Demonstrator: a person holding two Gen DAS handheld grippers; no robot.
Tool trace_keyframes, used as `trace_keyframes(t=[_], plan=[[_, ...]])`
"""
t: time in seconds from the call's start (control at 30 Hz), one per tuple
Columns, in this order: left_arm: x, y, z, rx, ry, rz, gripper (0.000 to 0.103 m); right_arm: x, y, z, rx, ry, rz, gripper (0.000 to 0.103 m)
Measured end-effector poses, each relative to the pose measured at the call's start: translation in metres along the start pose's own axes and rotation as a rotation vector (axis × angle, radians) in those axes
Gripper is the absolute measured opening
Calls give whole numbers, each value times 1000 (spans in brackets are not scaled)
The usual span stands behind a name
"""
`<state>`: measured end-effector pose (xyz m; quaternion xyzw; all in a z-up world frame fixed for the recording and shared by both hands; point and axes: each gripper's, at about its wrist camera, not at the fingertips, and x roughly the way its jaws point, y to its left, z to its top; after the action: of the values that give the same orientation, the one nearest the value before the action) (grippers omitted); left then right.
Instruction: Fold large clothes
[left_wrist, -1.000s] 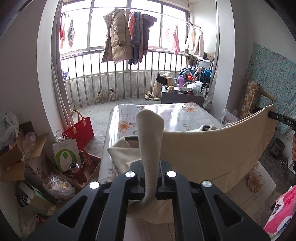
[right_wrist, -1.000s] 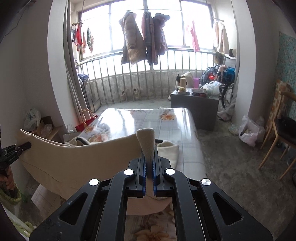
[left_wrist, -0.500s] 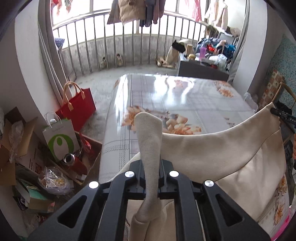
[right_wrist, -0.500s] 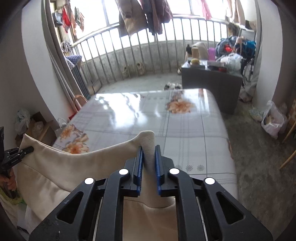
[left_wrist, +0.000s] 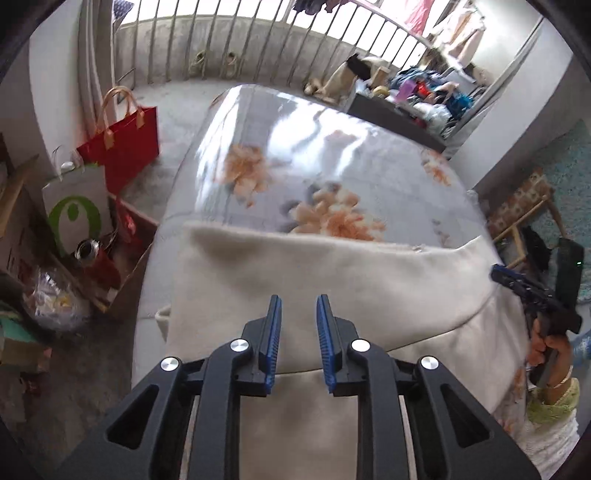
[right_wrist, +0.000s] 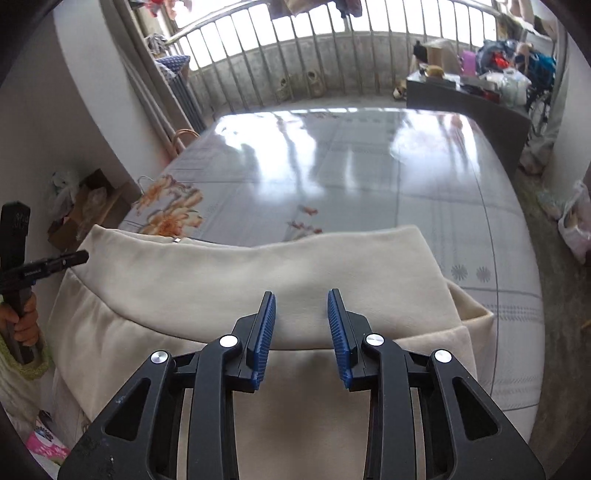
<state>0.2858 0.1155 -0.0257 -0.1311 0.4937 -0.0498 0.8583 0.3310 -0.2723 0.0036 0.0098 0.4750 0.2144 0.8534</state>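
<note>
Lying folded on one floral table (right_wrist: 369, 177), one cream garment (right_wrist: 258, 280) is released; both grippers, left (left_wrist: 298, 308) and right (right_wrist: 301, 304), have just been opening, with nothing between their jaws.

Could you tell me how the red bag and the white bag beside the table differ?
The red bag is plain red with tan handles; the white bag carries a green ring-shaped logo. The red one stands farther from the camera, the white one nearer. Both are upright paper carrier bags on the floor.
</note>
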Motion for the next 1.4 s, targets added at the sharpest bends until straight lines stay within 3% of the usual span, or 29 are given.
trace_keyframes(t=[0.07,0.1,0.17,0.27,0.33,0.43,0.5,0.57,0.63,0.67,0.77,0.87,0.9,0.93,1.0,1.03,1.1,1.23,1.4], plan=[[9,21,-8,-56,18,-17,19,0,-30,-7,98,13,-10,16],[4,30,-12,-84,7,-28,19,-4,-44,-11,134,11,-22,4],[-11,39,-14,-106,-22,13,19,-21,-60,-20,182,-4,-74,4],[-45,37,-20,-77,-77,32,19,-57,-52,-34,132,-52,-165,14],[-66,23,-32,-17,-108,-40,20,-80,-31,-48,74,-97,-124,17],[-72,1,-63,42,-61,-157,25,-94,-1,-77,-26,-107,-16,27],[-58,0,-87,42,1,-100,26,-87,6,-97,-57,-67,-12,28],[-43,18,-110,-8,51,-32,26,-77,-10,-119,-3,-5,-58,28],[-51,40,-124,-99,23,-73,29,-84,-40,-137,121,-8,-16,23],[-58,47,-128,-130,12,-55,29,-95,-50,-143,179,-23,-15,23],[-82,52,-136,-143,-40,-17,32,-127,-56,-154,209,-58,-176,30],[-100,28,-140,-60,-72,16,36,-154,-42,-162,243,-118,-139,39],[-105,13,-141,-20,-86,17,40,-161,-31,-162,237,-139,-138,51],[-111,-2,-142,18,-104,16,42,-167,-16,-165,219,-158,-146,56],[-122,-34,-143,85,-142,3,54,-177,13,-169,188,-193,-154,70],[-127,-50,-146,108,-162,-10,57,-180,26,-172,179,-202,-149,73],[-135,-78,-150,127,-190,-40,75,-183,52,-174,172,-218,-133,81],[-144,-118,-162,134,-239,9,93,-181,101,-181,141,-212,-147,87],[-156,-143,-178,214,-308,85,97,-192,142,-189,96,-232,-264,93]])
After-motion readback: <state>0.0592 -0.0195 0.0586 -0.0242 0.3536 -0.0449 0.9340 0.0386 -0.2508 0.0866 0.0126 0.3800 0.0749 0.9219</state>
